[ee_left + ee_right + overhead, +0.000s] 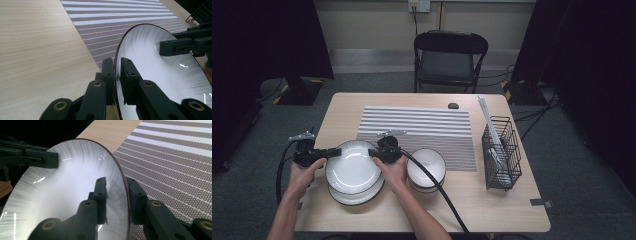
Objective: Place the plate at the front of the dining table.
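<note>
Gripping the top plate (pixel 353 166) by opposite edges, a person's two grippers held it above a second plate (pixel 357 196) on a wooden table (pixel 492 205). The left gripper (pixel 330 153) was clamped tight on the plate's left rim, which ran edge-on between its jaws in the left gripper view (pixel 116 77), one finger (pixel 108 75) outside the rim and the other (pixel 128 75) on the white face. The right gripper (pixel 373 154) straddled the opposite rim (its jaws looser than the left's), and in the right gripper view (pixel 117 197) a thin gap showed between the rim and the outer finger (pixel 136 197), while the inner finger (pixel 101 195) lay over the glazed face; the frames left it unclear whether the pads there pressed on the plate. Just beyond the right gripper's fingers stood a stack of bowls (pixel 426 166), and past both sets of fingertips a striped mat (pixel 422 127) covered the table's middle. Well off to the right of the right gripper, a black wire rack (pixel 502 155) stood near the table's edge, and a folding chair (pixel 449 57) waited at the far side.
</note>
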Action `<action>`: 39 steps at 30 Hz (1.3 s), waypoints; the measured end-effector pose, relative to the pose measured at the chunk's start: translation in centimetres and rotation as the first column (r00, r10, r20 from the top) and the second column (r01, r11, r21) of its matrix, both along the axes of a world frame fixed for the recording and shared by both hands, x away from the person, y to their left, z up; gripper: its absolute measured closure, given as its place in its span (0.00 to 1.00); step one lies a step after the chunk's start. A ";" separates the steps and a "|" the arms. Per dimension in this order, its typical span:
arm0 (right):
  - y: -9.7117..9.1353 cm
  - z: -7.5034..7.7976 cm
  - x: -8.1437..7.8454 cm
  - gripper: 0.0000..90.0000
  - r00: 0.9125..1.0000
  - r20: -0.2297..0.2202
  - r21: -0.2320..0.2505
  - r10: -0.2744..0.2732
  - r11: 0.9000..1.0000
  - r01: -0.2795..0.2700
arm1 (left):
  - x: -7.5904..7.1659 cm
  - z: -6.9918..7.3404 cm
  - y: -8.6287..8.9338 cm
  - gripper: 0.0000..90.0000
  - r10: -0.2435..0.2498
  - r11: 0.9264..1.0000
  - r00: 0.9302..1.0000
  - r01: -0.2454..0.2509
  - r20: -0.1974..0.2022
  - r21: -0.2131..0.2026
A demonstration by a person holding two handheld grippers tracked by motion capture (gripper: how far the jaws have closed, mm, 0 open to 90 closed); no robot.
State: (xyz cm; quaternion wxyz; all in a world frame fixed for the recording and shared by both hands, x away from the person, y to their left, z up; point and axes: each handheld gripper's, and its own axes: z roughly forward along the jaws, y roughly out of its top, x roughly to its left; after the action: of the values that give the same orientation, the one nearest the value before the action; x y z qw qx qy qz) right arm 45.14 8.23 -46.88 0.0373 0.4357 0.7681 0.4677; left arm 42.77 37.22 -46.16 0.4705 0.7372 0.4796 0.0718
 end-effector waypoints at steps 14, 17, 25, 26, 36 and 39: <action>-0.7 0.7 0.7 0.91 0.999 0.028 0.040 -0.035 0.999 0.034 | 0.7 0.2 -0.2 0.92 0.012 1.000 1.000 -0.012 0.014 -0.018; -0.8 0.6 0.7 0.91 0.999 0.028 0.043 -0.037 0.998 0.036 | 0.7 0.2 -0.2 0.92 0.015 1.000 1.000 -0.015 0.013 -0.020; -0.8 0.6 0.7 0.92 0.999 0.034 0.037 -0.036 0.999 0.035 | 0.1 0.2 -0.3 0.84 0.014 1.000 1.000 -0.014 0.001 0.015; -0.8 0.6 0.7 0.92 0.999 0.034 0.036 -0.037 0.999 0.035 | 0.0 0.2 -0.2 0.84 0.018 1.000 1.000 -0.018 -0.003 0.023; -0.7 0.7 0.6 0.92 0.998 0.043 0.031 -0.044 0.999 0.043 | 0.2 0.3 -0.1 0.90 0.016 1.000 1.000 -0.016 0.004 0.015; -0.7 0.9 0.7 0.92 0.997 0.055 0.028 -0.048 0.999 0.046 | 0.5 0.5 0.0 0.91 0.026 1.000 1.000 -0.026 0.012 0.004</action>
State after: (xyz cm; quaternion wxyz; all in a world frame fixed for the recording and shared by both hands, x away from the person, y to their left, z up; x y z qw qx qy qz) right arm 45.86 7.53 -46.00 0.0639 0.4409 0.7500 0.4888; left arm 43.28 37.22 -45.70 0.4708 0.7315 0.4861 0.0835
